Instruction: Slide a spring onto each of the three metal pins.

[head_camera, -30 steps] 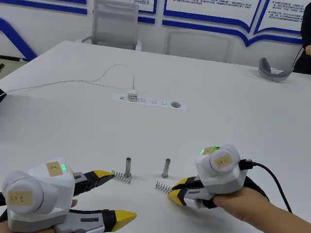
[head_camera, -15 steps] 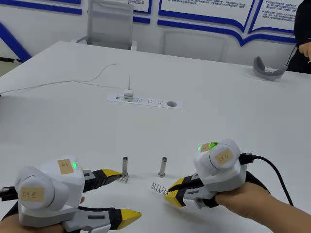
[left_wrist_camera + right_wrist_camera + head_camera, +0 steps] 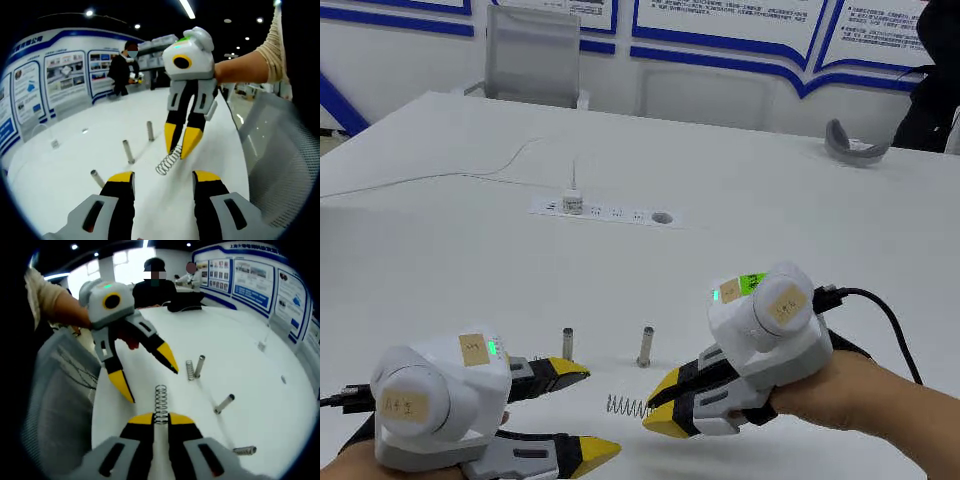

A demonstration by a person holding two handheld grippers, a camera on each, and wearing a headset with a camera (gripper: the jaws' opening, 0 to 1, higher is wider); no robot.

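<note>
Found right claw [image 3: 650,412] pinched narrow on one end of a spring [image 3: 623,407], with the coil held level toward the left claw [image 3: 586,410], low over the white desk [image 3: 770,240]; cannot tell whether touching it. Logged left claw spread wide, nothing in it. Noted two metal pins upright just beyond the held spring: left pin [image 3: 567,343], right pin [image 3: 645,347]. Spotted third pin [image 3: 150,131] in left gripper view. Marked second spring [image 3: 190,370] just beside the left pin, near the left claw's upper tip.

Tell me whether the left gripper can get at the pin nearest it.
Likely yes: the left gripper is open and empty, and that pin stands just beside one of its fingers, nothing between.
</note>
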